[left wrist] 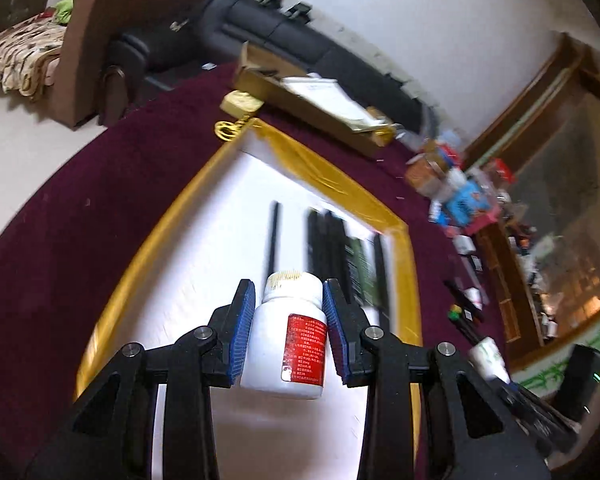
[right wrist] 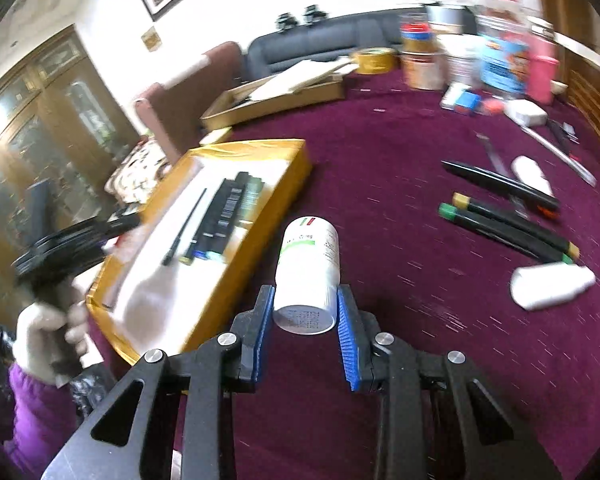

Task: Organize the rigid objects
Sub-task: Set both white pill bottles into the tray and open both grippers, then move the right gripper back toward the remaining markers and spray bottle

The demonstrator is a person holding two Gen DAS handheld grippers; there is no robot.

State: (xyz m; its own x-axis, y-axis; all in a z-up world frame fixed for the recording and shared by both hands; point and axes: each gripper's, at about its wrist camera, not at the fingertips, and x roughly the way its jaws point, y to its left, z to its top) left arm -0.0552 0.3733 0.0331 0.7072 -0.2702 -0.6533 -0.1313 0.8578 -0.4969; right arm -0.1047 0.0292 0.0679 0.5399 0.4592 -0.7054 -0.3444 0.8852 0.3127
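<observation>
My left gripper (left wrist: 289, 286) is shut on a white bottle with a red label (left wrist: 284, 340), cap pointing away, held above the white lining of a gold-rimmed box (left wrist: 400, 228). Several black pens (left wrist: 328, 248) lie side by side in that box. My right gripper (right wrist: 304, 292) is shut on the base end of a white bottle with a green label (right wrist: 310, 256), lifted over the maroon cloth (right wrist: 380, 160) just right of the gold box (right wrist: 296, 168). In the right wrist view the left gripper is a blurred black shape (right wrist: 76, 236) at the box's left end, held by a gloved hand (right wrist: 44, 336).
Markers (right wrist: 508, 228), a black pen and a lying white bottle (right wrist: 548, 284) are scattered on the cloth to the right. Jars and tubs (right wrist: 500, 52) crowd the far right. An open cardboard box (right wrist: 276, 96) lies behind the gold box. A dark sofa (right wrist: 320, 44) stands beyond.
</observation>
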